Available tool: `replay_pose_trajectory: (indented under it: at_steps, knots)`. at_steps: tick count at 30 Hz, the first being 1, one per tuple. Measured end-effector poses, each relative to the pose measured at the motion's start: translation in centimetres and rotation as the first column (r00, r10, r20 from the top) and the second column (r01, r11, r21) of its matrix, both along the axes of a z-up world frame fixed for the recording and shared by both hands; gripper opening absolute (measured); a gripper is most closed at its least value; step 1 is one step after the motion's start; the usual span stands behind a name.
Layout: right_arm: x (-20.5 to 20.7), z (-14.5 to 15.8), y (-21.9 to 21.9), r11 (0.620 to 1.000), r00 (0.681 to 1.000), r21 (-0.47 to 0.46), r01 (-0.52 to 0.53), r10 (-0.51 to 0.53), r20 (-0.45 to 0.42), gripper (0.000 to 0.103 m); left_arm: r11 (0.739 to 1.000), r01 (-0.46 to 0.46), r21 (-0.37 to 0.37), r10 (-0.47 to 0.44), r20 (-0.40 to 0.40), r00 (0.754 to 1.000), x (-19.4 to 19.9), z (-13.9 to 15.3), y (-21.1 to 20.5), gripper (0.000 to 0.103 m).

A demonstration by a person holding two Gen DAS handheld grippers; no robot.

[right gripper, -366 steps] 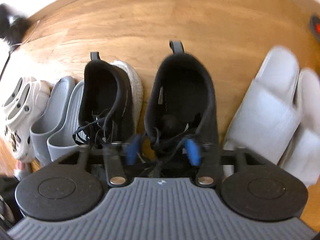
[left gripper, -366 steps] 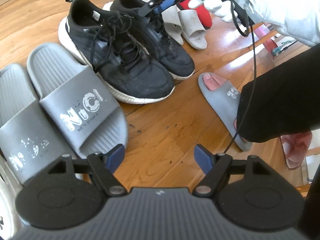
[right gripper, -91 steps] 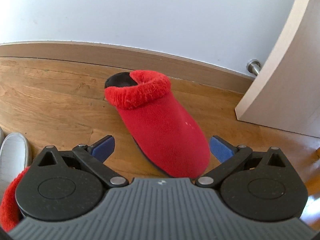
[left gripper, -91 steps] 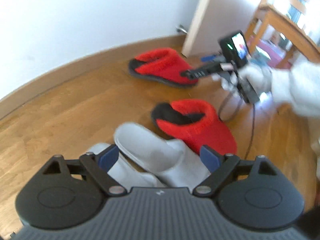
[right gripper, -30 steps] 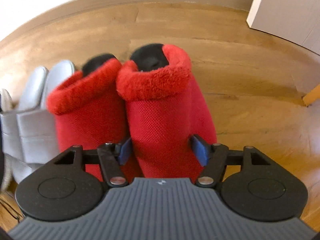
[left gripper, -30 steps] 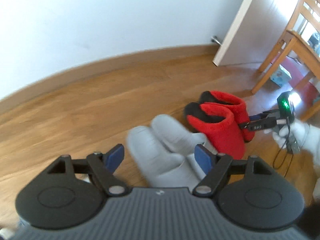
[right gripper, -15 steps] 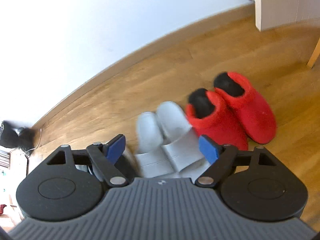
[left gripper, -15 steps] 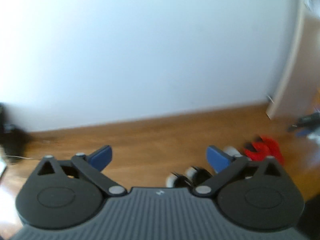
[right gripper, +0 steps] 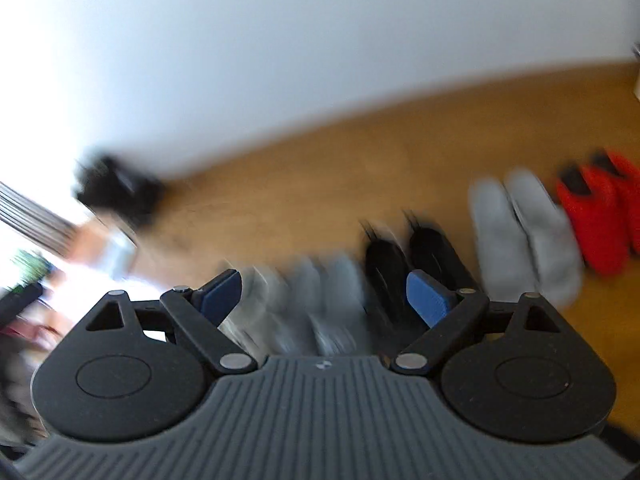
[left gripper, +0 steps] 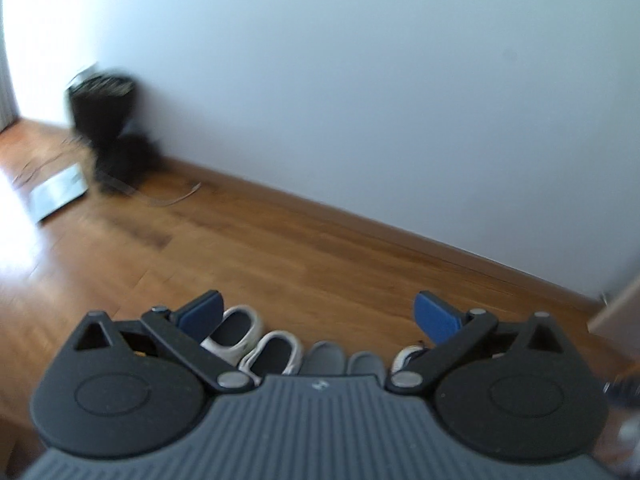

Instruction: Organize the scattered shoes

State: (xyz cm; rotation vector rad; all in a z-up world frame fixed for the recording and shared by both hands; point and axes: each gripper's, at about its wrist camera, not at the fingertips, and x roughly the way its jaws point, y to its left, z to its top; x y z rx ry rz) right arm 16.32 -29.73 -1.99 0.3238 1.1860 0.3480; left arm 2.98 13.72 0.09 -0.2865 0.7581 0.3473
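In the blurred right wrist view the shoes stand in a row on the wooden floor: red slippers (right gripper: 600,216) at the right, pale grey slippers (right gripper: 524,236), black sneakers (right gripper: 408,260), then grey slides (right gripper: 320,300) partly hidden behind my right gripper (right gripper: 324,292). That gripper is open and holds nothing, raised above the row. My left gripper (left gripper: 318,312) is also open and empty. Just past it in the left wrist view I see the heels of white clogs (left gripper: 248,340), grey slides (left gripper: 340,360) and the tip of a sneaker (left gripper: 404,356).
A white wall with a wooden baseboard (left gripper: 360,216) runs behind the row. A black bin with dark clutter (left gripper: 108,128) and a flat grey object (left gripper: 56,192) sit at the far left by the wall. A door edge (left gripper: 616,312) shows at the right.
Both grippers have pulled up and back from the floor and swung left. The right gripper, shut on a red slipper a second ago, is open, and both red slippers stand in the row.
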Motion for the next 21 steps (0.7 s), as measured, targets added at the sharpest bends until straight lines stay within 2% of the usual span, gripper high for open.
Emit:
replay_pose_trajectory:
  at_steps: [1, 4, 7, 11, 15, 17, 19, 21]
  knots:
    - [-0.3, -0.4, 0.8, 1.000, 1.000, -0.026, -0.009, 0.009, -0.009, 0.091, 1.000, 0.000, -0.016, 0.000, 0.001, 1.000, -0.1, 0.2, 0.3, 0.103]
    - [-0.5, -0.9, 1.8, 0.998, 0.999, -0.026, 0.049, -0.048, 0.019, 0.097, 0.999, 0.006, -0.048, -0.005, 0.011, 1.000, -0.1, 0.7, 0.6, 0.103]
    - [0.1, -1.5, 3.6, 0.995, 0.995, -0.072, 0.072, -0.066, 0.073, 0.098, 1.000, 0.009, -0.019, -0.008, 0.029, 1.000, 0.3, 0.5, -0.3, 0.103]
    - [0.2, -0.3, 6.0, 0.990, 0.991, -0.119, 0.072, -0.058, 0.117, 0.100, 0.999, 0.002, 0.036, -0.003, 0.025, 1.000, 0.1, -0.5, -1.5, 0.103]
    - [1.5, -1.3, 8.5, 0.995, 0.997, -0.093, 0.026, -0.020, 0.073, 0.102, 0.997, -0.013, 0.071, 0.012, 0.010, 1.000, 0.0, -1.6, -1.4, 0.103]
    - [2.0, -1.8, 10.1, 0.996, 0.999, -0.090, 0.004, 0.001, 0.053, 0.102, 0.994, -0.051, 0.097, 0.052, -0.012, 0.999, -0.4, -1.8, -0.9, 0.103]
    - [2.5, -2.2, 11.6, 0.996, 0.999, -0.087, -0.018, 0.021, 0.032, 0.102, 0.990, -0.109, 0.091, 0.111, -0.015, 0.994, -1.0, -2.0, 0.1, 0.103]
    - [2.9, -2.7, 13.1, 0.996, 0.999, -0.083, -0.040, 0.042, 0.011, 0.102, 0.988, -0.150, 0.036, 0.149, 0.031, 0.988, -1.9, -1.7, 1.6, 0.103]
